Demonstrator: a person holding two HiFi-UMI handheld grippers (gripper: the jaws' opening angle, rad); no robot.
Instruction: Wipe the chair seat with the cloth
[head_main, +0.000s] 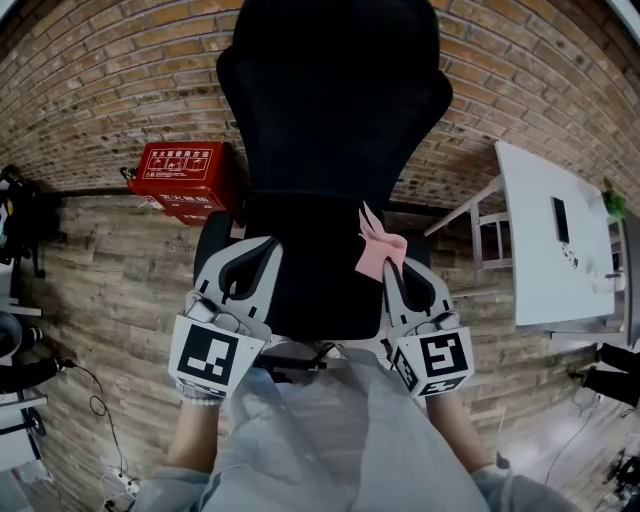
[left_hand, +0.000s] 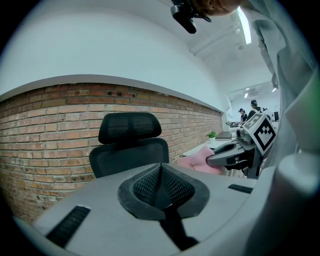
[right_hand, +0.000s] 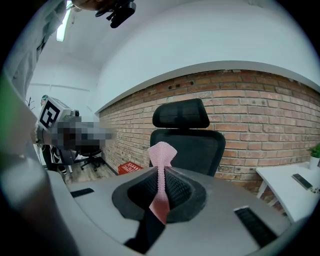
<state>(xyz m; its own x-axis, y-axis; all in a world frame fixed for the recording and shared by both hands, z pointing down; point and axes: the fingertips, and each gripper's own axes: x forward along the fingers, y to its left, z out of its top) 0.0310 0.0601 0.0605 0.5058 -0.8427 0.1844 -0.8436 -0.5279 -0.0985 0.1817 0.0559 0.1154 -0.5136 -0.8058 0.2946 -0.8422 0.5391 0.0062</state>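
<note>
A black office chair (head_main: 330, 130) stands against the brick wall, its seat (head_main: 315, 290) just ahead of both grippers. My right gripper (head_main: 398, 262) is shut on a pink cloth (head_main: 378, 245), which sticks up from the jaws over the seat's right side. In the right gripper view the cloth (right_hand: 161, 172) is pinched between the pads. My left gripper (head_main: 240, 262) hovers over the seat's left side, shut with nothing in it (left_hand: 160, 187). The pink cloth (left_hand: 200, 161) shows at the right of the left gripper view.
A red box (head_main: 185, 175) sits on the wooden floor left of the chair. A white desk (head_main: 555, 240) stands at the right with a phone on it. Cables lie on the floor at lower left. People stand far off in the room.
</note>
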